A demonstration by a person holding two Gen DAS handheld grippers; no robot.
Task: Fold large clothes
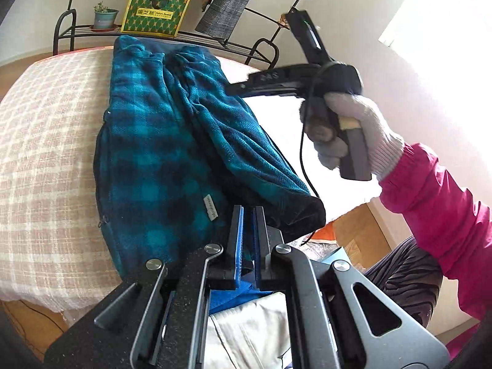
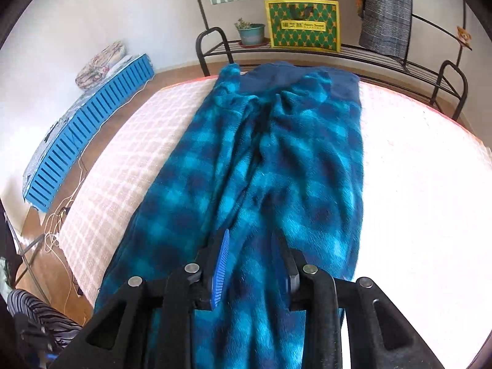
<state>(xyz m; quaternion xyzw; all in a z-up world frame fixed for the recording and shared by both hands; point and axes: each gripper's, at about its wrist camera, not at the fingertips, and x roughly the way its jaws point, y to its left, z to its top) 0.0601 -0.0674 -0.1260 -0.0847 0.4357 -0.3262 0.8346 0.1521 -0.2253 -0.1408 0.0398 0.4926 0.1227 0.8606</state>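
Observation:
A large teal and dark blue plaid fleece garment (image 1: 160, 141) lies lengthwise on the checked table (image 1: 46, 153), both sides folded in toward the middle. My left gripper (image 1: 248, 215) is at the garment's near hem, jaws nearly closed with a thin gap; whether cloth is pinched between them is unclear. The right gripper body (image 1: 276, 77) shows in the left wrist view, held by a gloved hand above the garment's right side. In the right wrist view the right gripper (image 2: 255, 246) is open, just above the fleece (image 2: 270, 160), with nothing between the fingers.
A black metal rack (image 2: 338, 52) stands behind the table with a potted plant (image 2: 250, 32), a green and yellow box (image 2: 303, 23) and a hanging grey checked cloth (image 2: 386, 12). A blue slatted crate (image 2: 89, 129) lies on the floor at left. Bright sunlight washes the table's right side (image 2: 424, 169).

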